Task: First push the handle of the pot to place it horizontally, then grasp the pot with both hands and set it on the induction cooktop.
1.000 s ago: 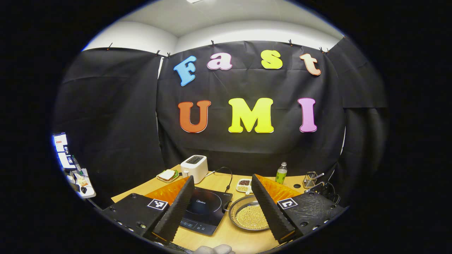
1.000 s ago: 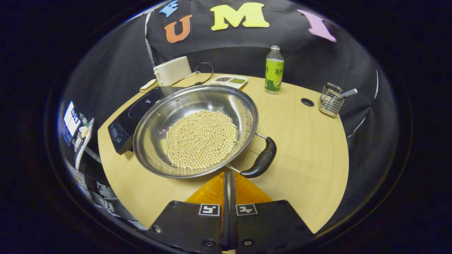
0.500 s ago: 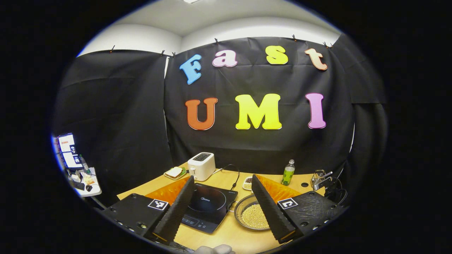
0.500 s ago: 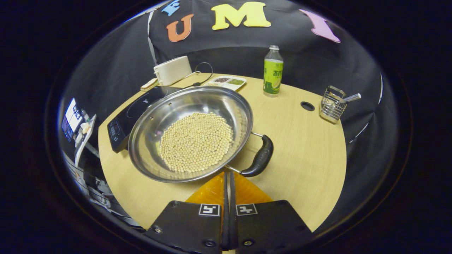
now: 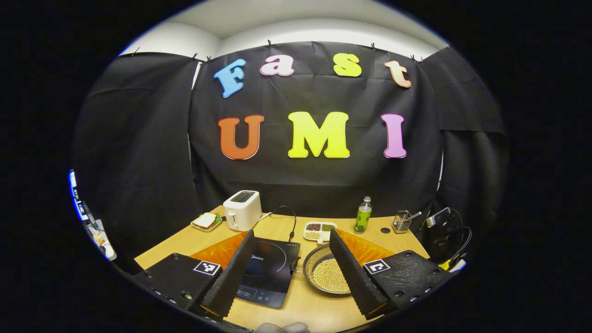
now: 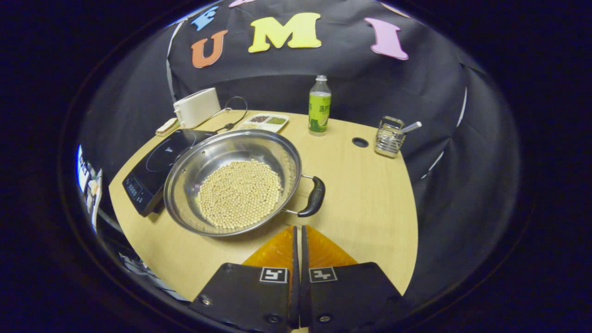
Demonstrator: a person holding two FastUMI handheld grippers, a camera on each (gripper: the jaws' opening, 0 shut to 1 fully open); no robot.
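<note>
Wooden table [image 6: 370, 194] held the pot [image 6: 231, 182] of beans just beside the induction cooktop [image 6: 152, 171], right gripper [image 6: 297, 236] closed empty near its handle [image 6: 313, 196], likely for pushing, left gripper [image 5: 289, 263] open well back.

You see even light from above, sharp focus, glare on the pot [image 6: 231, 182], and strong bending at the edges.
</note>
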